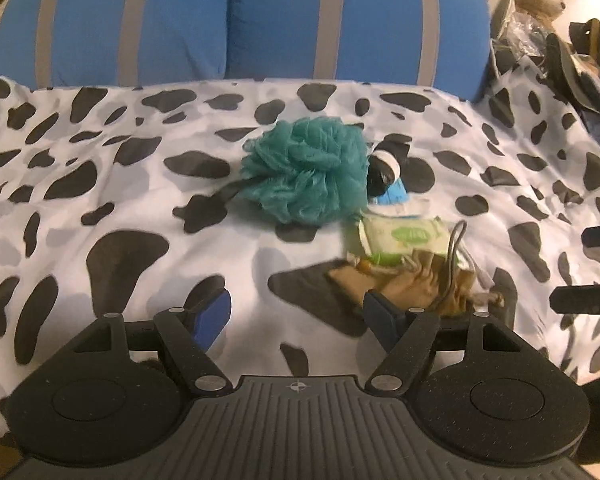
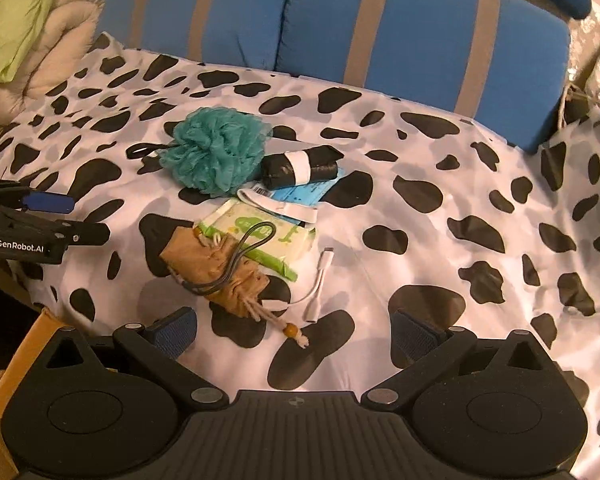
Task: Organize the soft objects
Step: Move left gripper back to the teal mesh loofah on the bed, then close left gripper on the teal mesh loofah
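Two claws are in view, both spread with nothing between the fingers. The left claw [image 1: 296, 316] hangs over the cow-print sheet [image 1: 100, 208]; the right claw [image 2: 296, 328] does the same.

Counted on the sheet: one teal bath pouf [image 1: 306, 170], one black roll with a white band [image 1: 384, 172], one blue card [image 2: 304, 192], one green-and-white wipes pack [image 1: 400, 238], one tan drawstring pouch [image 1: 412, 286], one grey cord loop [image 2: 236, 256] lying across the pouch and pack, and one white adapter cable [image 2: 320, 280].

From the left claw, the pouf lies ahead, well apart; the pouch sits just beyond its right finger, the wipes pack behind the pouch. From the right claw, the pouch is ahead and left, near its left finger; the pouf is farther ahead to the left. Behind the sheet stands one blue cushion with grey stripes [image 1: 236, 20].
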`<action>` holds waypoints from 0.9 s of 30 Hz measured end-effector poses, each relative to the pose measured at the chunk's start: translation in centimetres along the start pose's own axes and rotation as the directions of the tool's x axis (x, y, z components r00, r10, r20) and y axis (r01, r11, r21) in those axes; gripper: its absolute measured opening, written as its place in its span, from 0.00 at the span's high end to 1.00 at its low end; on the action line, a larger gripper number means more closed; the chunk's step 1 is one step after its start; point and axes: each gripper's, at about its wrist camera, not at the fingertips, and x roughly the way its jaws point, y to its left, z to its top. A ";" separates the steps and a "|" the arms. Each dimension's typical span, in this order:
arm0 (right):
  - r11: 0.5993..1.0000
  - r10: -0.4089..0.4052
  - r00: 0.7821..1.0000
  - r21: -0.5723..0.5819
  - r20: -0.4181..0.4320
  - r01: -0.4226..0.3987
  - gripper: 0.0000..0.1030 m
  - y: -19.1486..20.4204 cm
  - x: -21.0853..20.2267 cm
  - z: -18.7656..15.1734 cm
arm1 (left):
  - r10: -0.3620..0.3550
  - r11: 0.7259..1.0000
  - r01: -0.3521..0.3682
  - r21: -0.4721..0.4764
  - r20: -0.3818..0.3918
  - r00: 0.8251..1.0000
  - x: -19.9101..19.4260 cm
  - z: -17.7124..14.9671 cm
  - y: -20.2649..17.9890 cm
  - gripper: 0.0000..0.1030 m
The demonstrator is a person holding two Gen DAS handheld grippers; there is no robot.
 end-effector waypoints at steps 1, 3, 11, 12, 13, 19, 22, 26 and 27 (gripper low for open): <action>1.000 0.003 1.000 0.004 -0.001 -0.003 0.00 -0.1 0.2 0.1 | 0.006 1.000 -0.006 0.013 0.004 1.000 0.2 0.3 -0.1 0.30; 1.000 0.000 1.000 0.010 -0.005 0.000 0.00 -0.2 0.4 0.3 | 0.014 0.999 -0.014 0.038 0.006 1.000 0.6 0.6 -0.3 0.29; 1.000 -0.006 1.000 0.028 -0.022 0.007 0.00 -0.7 1.3 0.8 | 0.018 0.996 -0.025 0.085 0.077 0.997 1.9 3.0 -0.7 0.17; 1.000 -0.006 1.000 0.025 -0.025 0.007 0.00 -0.7 1.4 0.9 | 0.020 0.995 -0.028 0.091 0.087 0.996 2.0 3.2 -0.8 0.17; 1.000 -0.007 1.000 0.021 -0.028 0.007 0.00 -0.7 1.5 0.9 | 0.013 0.995 -0.022 0.101 0.088 0.996 2.3 3.5 -0.8 0.16; 1.000 0.002 0.999 0.014 -0.033 -0.002 0.00 -0.5 1.7 1.3 | -0.026 0.988 0.010 0.153 0.107 0.994 3.4 5.1 -1.2 0.09; 1.000 0.007 0.999 0.008 -0.037 -0.007 0.00 -0.3 1.7 1.4 | -0.039 0.986 0.021 0.167 0.105 0.994 4.3 5.7 -1.3 0.05; 1.000 0.012 0.999 0.005 -0.040 -0.011 0.00 -0.2 1.8 1.4 | -0.047 0.986 0.033 0.162 0.086 0.995 5.7 6.7 -1.0 0.05; 1.000 0.012 0.999 0.007 -0.042 -0.012 0.00 -0.2 1.8 1.4 | -0.056 0.987 0.044 0.153 0.078 0.995 6.1 7.0 -0.8 0.05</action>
